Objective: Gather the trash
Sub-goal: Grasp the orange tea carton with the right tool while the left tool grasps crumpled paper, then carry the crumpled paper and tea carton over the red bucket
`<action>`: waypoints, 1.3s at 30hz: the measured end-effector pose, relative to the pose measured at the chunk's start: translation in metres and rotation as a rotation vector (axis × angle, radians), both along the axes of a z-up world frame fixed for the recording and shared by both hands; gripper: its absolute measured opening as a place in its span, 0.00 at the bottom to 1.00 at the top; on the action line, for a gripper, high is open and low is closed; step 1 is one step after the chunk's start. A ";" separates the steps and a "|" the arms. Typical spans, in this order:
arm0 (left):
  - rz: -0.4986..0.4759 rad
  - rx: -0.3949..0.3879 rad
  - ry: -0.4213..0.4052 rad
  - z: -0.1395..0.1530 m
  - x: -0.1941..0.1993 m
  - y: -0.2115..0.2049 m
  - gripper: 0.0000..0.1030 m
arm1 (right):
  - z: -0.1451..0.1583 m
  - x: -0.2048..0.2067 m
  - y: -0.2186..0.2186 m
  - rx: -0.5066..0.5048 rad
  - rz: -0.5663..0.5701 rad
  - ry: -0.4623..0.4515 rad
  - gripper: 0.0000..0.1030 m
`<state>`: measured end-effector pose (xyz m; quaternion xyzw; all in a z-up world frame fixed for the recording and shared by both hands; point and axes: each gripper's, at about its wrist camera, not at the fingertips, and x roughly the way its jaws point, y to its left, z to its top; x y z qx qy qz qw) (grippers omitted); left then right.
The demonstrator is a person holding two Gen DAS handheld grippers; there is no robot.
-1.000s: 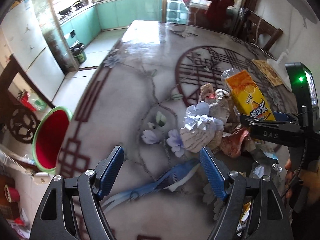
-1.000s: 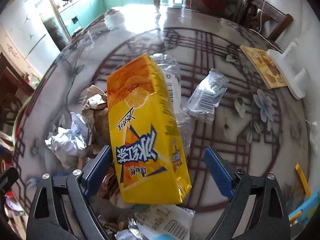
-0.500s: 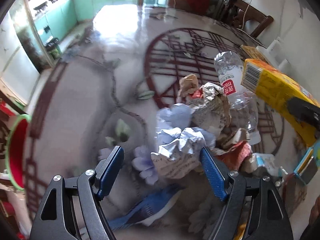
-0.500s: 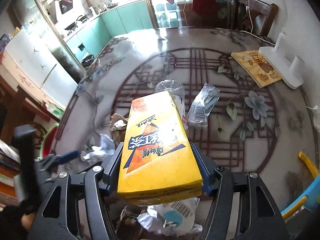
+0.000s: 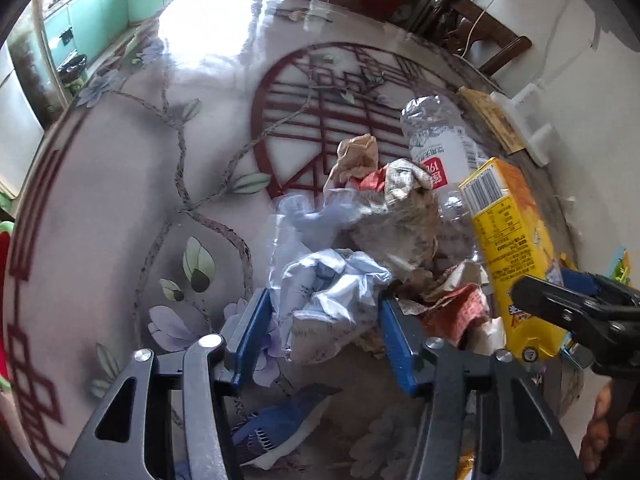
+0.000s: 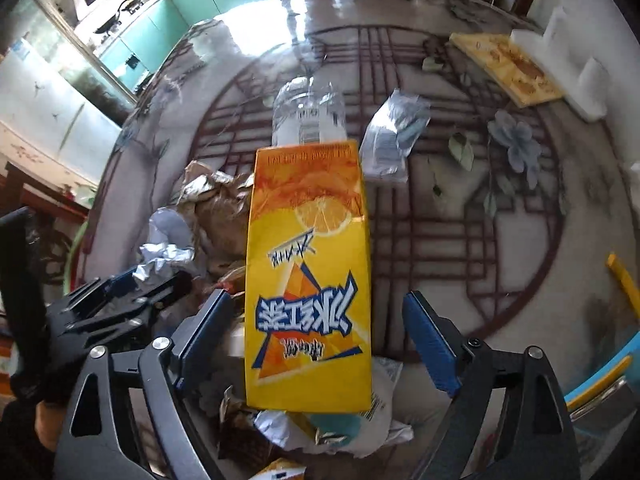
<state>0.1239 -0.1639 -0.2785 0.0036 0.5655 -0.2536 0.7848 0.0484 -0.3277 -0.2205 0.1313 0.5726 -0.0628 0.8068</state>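
Patterned worktop (image 5: 168, 184) bears a trash heap: left hand-held gripper (image 5: 324, 334), jaws just closing, brackets the crumpled white paper (image 5: 332, 292) at near centre, while right hand-held gripper (image 6: 316, 340), just opening, straddles the yellow carton (image 6: 308, 280), long axis pointing away.

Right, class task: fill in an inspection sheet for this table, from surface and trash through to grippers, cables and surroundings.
Surface: glossy patterned table, partly littered.
Job's things: crumpled white paper, yellow carton, clear bottle and brown paper wads heaped together; clear wrapper lying apart.
Clutter: wooden board, white foam block.
Grippers: left gripper jaws have just been closing and press the crumpled white paper; right gripper jaws have just been opening, clear of the yellow carton between them.
Cables: white cord by the chair.
Surroundings: teal cabinets behind.
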 end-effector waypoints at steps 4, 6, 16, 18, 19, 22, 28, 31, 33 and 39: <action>0.000 0.011 -0.056 0.014 -0.007 0.010 0.49 | -0.011 0.006 0.004 0.001 0.010 0.041 0.54; 0.018 0.020 -0.094 0.026 -0.011 0.021 0.48 | -0.009 0.003 0.005 0.005 -0.002 0.029 0.55; 0.122 0.051 -0.278 0.102 -0.032 0.085 0.49 | 0.073 -0.015 0.059 -0.107 0.017 -0.190 0.55; 0.132 0.040 -0.301 0.117 -0.036 0.098 0.49 | 0.093 -0.016 0.081 -0.152 0.043 -0.239 0.55; 0.141 0.039 -0.316 0.124 -0.037 0.104 0.49 | 0.099 -0.015 0.091 -0.165 0.052 -0.258 0.55; 0.168 0.037 -0.362 0.143 -0.042 0.123 0.49 | 0.114 -0.015 0.119 -0.188 0.080 -0.309 0.55; 0.240 0.045 -0.429 0.167 -0.045 0.172 0.49 | 0.130 -0.008 0.163 -0.222 0.138 -0.374 0.55; 0.283 0.050 -0.433 0.171 -0.044 0.197 0.49 | 0.134 -0.003 0.180 -0.231 0.161 -0.392 0.55; 0.309 0.051 -0.433 0.173 -0.044 0.215 0.49 | 0.135 0.001 0.194 -0.233 0.179 -0.402 0.55; 0.373 0.059 -0.433 0.172 -0.040 0.257 0.49 | 0.137 0.009 0.228 -0.249 0.233 -0.421 0.55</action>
